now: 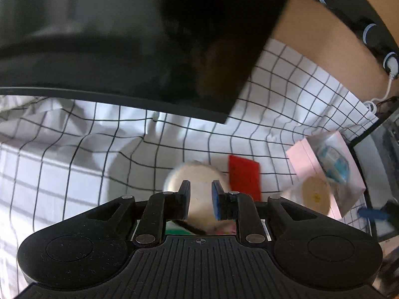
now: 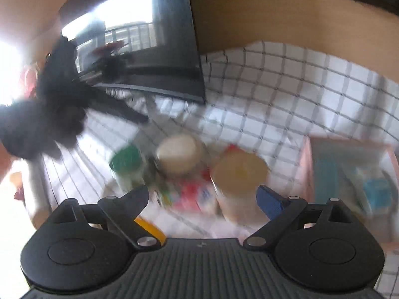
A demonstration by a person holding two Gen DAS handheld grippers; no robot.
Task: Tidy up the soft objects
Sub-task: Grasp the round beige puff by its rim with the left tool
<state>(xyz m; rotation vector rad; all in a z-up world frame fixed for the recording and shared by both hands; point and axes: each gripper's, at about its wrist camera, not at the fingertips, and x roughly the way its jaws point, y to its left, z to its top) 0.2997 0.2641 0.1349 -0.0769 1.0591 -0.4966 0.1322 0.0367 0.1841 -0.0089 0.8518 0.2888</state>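
My left gripper (image 1: 200, 198) is shut on a cream round soft object (image 1: 197, 174) and holds it above the checked cloth (image 1: 74, 149). A red flat piece (image 1: 244, 177) lies just right of it. In the right wrist view the same cream round object (image 2: 179, 154) sits among a green-topped item (image 2: 126, 160), a tan round object (image 2: 239, 172) and a colourful packet (image 2: 189, 194). My right gripper (image 2: 203, 196) is open, with the tan object and packet between its fingers. The left gripper shows as a dark blur (image 2: 49, 114) at the left. This view is motion-blurred.
A black monitor (image 1: 124, 49) stands at the back over the cloth. A pink box (image 1: 326, 172) with a blue-and-white item inside lies at the right, also in the right wrist view (image 2: 349, 174). A tan wall is behind.
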